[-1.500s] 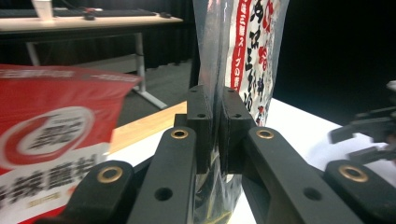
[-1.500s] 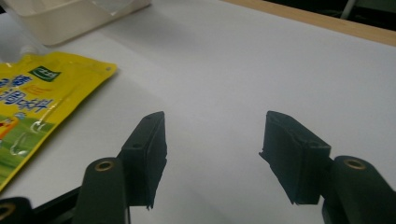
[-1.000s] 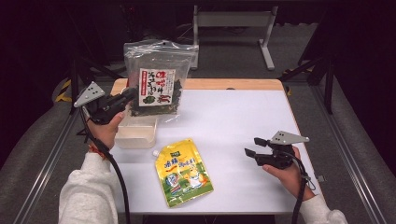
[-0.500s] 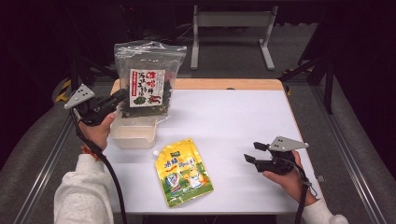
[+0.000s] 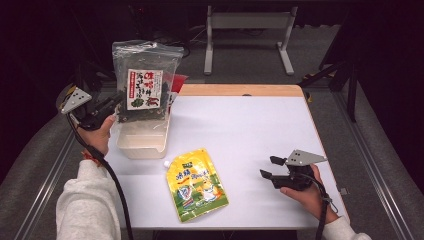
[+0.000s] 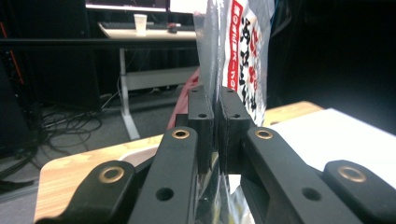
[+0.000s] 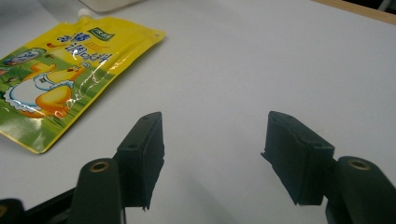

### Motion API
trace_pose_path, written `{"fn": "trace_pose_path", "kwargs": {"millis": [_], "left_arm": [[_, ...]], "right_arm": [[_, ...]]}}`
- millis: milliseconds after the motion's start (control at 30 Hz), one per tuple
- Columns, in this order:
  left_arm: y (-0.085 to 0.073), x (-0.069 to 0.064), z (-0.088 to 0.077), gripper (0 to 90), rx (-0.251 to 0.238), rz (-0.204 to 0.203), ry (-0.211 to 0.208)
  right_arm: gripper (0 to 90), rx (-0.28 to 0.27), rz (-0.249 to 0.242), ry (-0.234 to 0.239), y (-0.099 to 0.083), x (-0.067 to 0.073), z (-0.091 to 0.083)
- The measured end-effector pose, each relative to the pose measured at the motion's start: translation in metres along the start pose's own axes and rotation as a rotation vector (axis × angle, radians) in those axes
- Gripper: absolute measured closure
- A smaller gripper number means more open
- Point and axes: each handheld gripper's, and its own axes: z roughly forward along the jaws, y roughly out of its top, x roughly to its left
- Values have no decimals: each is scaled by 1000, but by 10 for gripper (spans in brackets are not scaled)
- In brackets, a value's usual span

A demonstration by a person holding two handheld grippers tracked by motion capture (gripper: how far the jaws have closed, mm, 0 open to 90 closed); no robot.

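Seaweed bag (image 5: 145, 82): clamped upright in left gripper (image 5: 116, 103), carried leftward since a second ago, now above plastic tub (image 5: 142, 141), likely destination; right gripper (image 5: 267, 167) released, empty.

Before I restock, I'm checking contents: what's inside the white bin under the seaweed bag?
The white bin looks bare near its front; the seaweed bag, held by the left hand-held gripper, covers its back part.

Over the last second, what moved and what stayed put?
The left gripper, shut on the seaweed bag, carried it leftward to above the plastic container. The right gripper drew slightly toward the person, jaws open. The yellow pouch and container stayed put.
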Motion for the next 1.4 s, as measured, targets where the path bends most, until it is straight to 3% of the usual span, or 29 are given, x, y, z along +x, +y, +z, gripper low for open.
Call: {"fn": "trace_pose_path", "kwargs": {"millis": [100,267,467,500,533,600,667,800,1033,1167,1300,1400], "left_arm": [[-2,3,2,862,-5,-9,7],[-6,5,10,863,-28,11,43],[-25,4,24,858,20,23,46],[-28,6,24,857,9,14,41],[-31,8,23,856,-6,-12,33],[-34,11,21,852,-2,-15,11],[-35,14,16,843,29,18,13],[-40,18,8,828,54,22,3],[-45,16,3,797,66,46,-11],[-47,15,2,792,65,37,-6],[-49,13,0,681,85,41,16],[-56,17,-7,612,85,0,12]], "right_arm": [[371,0,12,-5,-2,-1,-2],[367,9,8,-8,-5,-1,-1],[360,17,11,-8,-6,-1,0],[360,18,11,-7,-7,-1,0],[360,18,11,-5,-7,-1,0],[358,16,11,-2,-7,-1,0],[353,18,6,-1,-7,0,1],[346,21,1,2,-6,0,1],[343,31,-9,8,-6,2,2],[341,35,-13,8,-6,2,2],[338,40,-13,12,-6,1,3],[337,43,-13,14,-7,0,3]]}}
